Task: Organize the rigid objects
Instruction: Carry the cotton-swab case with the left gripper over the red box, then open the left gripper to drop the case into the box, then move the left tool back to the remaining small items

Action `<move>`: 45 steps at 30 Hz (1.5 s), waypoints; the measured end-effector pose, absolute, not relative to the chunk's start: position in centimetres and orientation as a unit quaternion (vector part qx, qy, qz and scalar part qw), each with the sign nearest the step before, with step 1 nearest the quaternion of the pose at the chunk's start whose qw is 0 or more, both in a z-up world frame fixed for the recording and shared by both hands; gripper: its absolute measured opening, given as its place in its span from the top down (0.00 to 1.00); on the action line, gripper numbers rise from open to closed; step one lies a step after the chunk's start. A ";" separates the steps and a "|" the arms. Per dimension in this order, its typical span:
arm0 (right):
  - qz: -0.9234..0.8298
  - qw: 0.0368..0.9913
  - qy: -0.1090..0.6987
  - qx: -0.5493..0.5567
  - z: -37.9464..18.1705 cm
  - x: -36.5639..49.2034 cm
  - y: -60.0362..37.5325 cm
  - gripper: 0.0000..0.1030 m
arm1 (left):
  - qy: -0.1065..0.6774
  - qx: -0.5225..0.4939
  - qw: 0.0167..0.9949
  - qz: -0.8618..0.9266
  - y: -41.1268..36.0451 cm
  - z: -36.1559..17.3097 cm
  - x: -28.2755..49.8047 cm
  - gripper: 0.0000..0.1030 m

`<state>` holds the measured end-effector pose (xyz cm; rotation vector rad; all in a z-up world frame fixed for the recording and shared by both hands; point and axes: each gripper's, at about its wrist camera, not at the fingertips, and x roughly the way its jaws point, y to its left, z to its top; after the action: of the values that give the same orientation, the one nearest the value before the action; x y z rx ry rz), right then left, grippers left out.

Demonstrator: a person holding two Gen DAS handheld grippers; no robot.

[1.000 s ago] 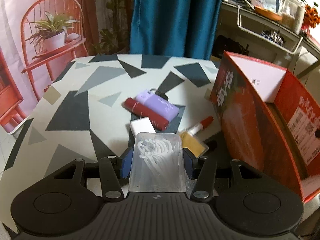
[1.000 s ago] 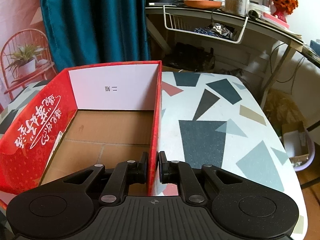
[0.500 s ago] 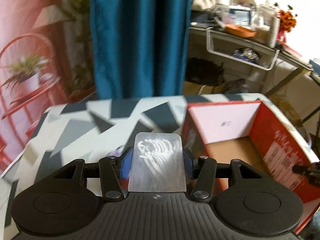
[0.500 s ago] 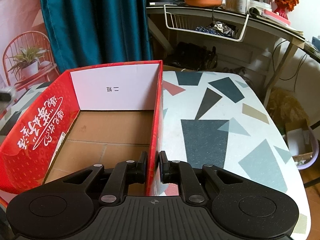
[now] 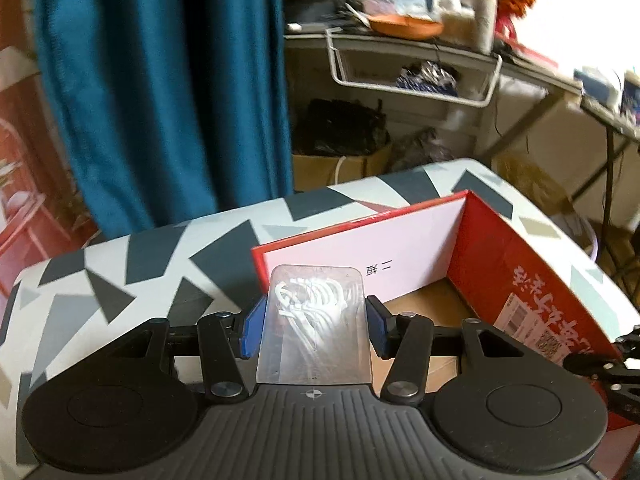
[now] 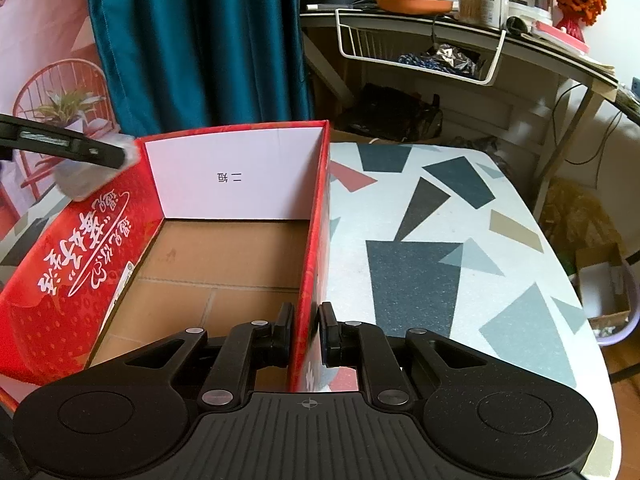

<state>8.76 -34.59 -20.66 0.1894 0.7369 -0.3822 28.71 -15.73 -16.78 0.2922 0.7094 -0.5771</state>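
Note:
My left gripper [image 5: 315,326] is shut on a clear plastic case of white floss picks [image 5: 316,316] and holds it in the air at the near left corner of the open red cardboard box [image 5: 520,280]. From the right wrist view the left gripper [image 6: 72,148] shows above the box's left wall with the case [image 6: 80,178] in it. My right gripper [image 6: 306,332] is shut on the right wall of the red box [image 6: 312,240]. The box floor shows bare brown cardboard.
The box stands on a table with a grey triangle-pattern top [image 6: 440,248]. A teal curtain [image 5: 160,80] hangs behind the table. A cluttered shelf with a white wire basket [image 6: 420,52] stands at the back right.
My left gripper has lifted the floss case off the table and swung right, up to the red box. The pile of small objects has left its view. The right gripper kept its hold.

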 end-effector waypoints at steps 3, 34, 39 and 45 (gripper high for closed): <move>-0.188 0.910 0.357 0.095 -20.6 8.8 -34.6 0.88 | 0.335 0.167 0.880 -0.291 -17.4 -17.2 29.4 0.47; -0.174 0.904 0.375 0.108 -20.4 8.7 -35.0 0.87 | 0.342 0.134 0.884 -0.291 -13.8 -15.5 29.3 0.44; -0.179 0.901 0.376 0.121 -20.0 8.1 -34.8 0.88 | 0.341 0.102 0.904 -0.238 -10.3 -15.1 29.0 0.44; -0.188 0.899 0.376 0.123 -19.7 7.3 -34.2 0.89 | 0.352 0.078 0.913 -0.193 -5.8 -15.8 28.2 0.44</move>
<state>7.30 -34.21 -19.72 0.2547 0.7789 -0.3883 28.23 -5.83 -15.76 0.1606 0.7249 -0.3969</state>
